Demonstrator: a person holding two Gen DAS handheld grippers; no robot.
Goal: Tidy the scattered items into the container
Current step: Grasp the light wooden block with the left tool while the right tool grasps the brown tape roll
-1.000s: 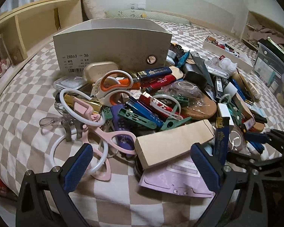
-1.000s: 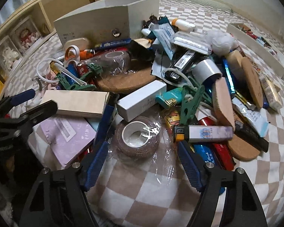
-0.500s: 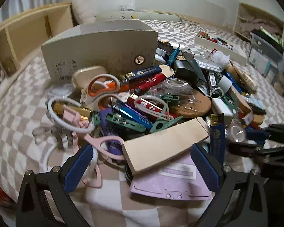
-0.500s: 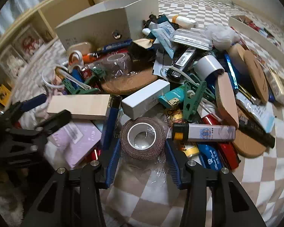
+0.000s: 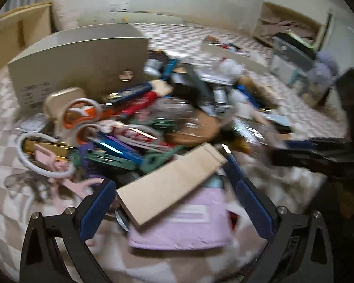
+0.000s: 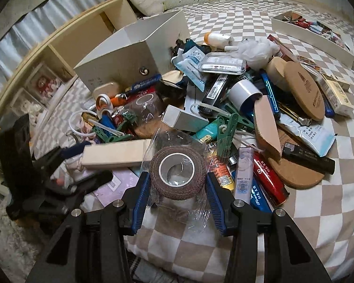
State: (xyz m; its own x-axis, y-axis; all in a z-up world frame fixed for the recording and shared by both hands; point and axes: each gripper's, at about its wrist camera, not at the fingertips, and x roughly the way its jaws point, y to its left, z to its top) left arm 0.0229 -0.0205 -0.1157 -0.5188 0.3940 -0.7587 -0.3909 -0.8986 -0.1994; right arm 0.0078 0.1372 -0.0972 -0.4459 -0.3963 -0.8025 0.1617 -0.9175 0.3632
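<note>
Right gripper [image 6: 178, 194]: narrowed from wide onto bagged brown bandage roll [image 6: 177, 171], pinched between pads, ready for white box [image 6: 132, 54] far ahead-left; left gripper [image 5: 174, 208]: wide, empty over beige carton [image 5: 170, 182].

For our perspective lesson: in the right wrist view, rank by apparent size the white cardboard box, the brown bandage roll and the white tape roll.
1. White cardboard box, though farthest.
2. Brown bandage roll, nearest, so flattered.
3. White tape roll.
</note>
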